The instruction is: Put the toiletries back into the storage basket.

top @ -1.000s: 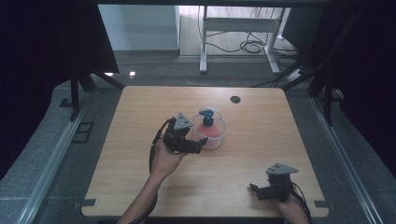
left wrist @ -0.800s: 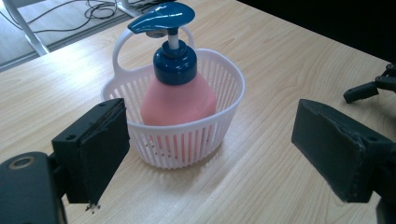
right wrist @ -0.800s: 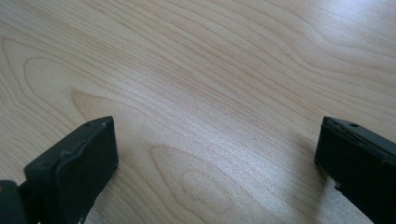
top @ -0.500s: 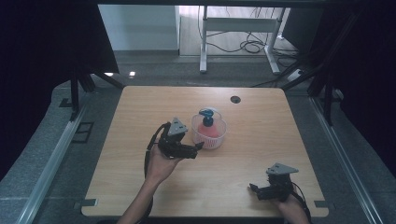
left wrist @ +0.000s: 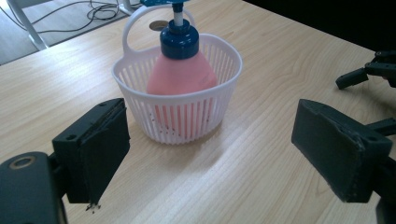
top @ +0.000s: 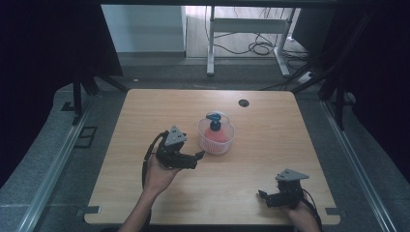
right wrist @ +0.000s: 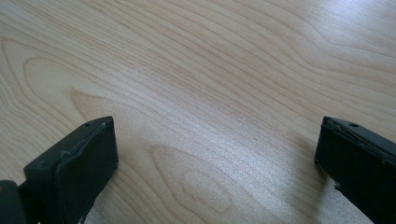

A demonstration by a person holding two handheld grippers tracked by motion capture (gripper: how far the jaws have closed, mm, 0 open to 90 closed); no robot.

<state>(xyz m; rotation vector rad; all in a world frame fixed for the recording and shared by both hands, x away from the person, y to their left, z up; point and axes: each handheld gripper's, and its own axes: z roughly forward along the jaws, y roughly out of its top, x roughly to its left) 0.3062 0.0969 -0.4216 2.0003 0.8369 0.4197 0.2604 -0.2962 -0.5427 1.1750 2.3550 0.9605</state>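
A white slotted plastic basket [top: 216, 137] with a looped handle stands near the middle of the light wood-grain counter [top: 270, 145]. Inside it sits a pink pump bottle [left wrist: 181, 77] with a dark blue collar and pump head, upright, its body showing through the slats in the left gripper view.

The left hand-held gripper [top: 197, 158] is held just left of the basket in the high view, its tips pointing toward the basket's lower left side and close to it. In the left gripper view its 2 black jaws stand wide apart, nothing between them, with the basket [left wrist: 177, 105] centred ahead of them on the counter [left wrist: 261, 60] and not touched by either jaw. The person's left hand [top: 159, 174] grips it from below, and a black cable loops off its left side.

The right hand-held gripper [top: 262, 195] is low over the near right part of the counter, well apart from the basket, with a grey 3-cornered plate on top and its tips pointing left. In the right gripper view its 2 black jaws are spread far apart over bare wood [right wrist: 210, 93], holding nothing.

A small dark round grommet [top: 243, 102] sits in the counter near its far edge, beyond the basket.
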